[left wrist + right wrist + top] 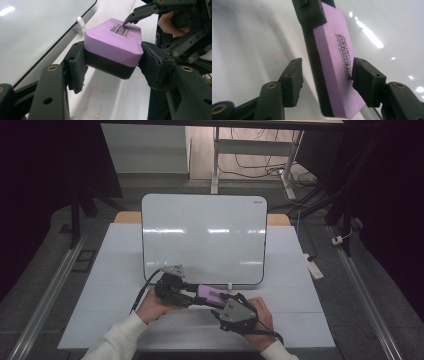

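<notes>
High view: the left tool (pixel 192 296) and right tool (pixel 216 306) meet near the front of the white worktop (pixel 300 320), with the purple whiteboard eraser (pixel 210 293) between them, just in front of the whiteboard (pixel 202 237) that stands propped on the worktop. The board's lower edge is close behind the eraser; the worktop to the right and left lies free.

Left gripper view: the left tool (pixel 113 66) is closed on the eraser (pixel 112 43), one pad on each long side, felt face down and lifted off the worktop. One jaw tip of the right tool (pixel 127 21) touches the printed top. A faint red outline (pixel 95 103) marks the worktop below.

Right gripper view: the right tool (pixel 327 76) stands partly open around the eraser (pixel 339 62); one pad touches the purple face, the other stands apart from the felt.

This looks like a handover. To do it well, the right tool should close squarely across the thickness before the left lets go, then draw away from the board's edge toward the free worktop.
</notes>
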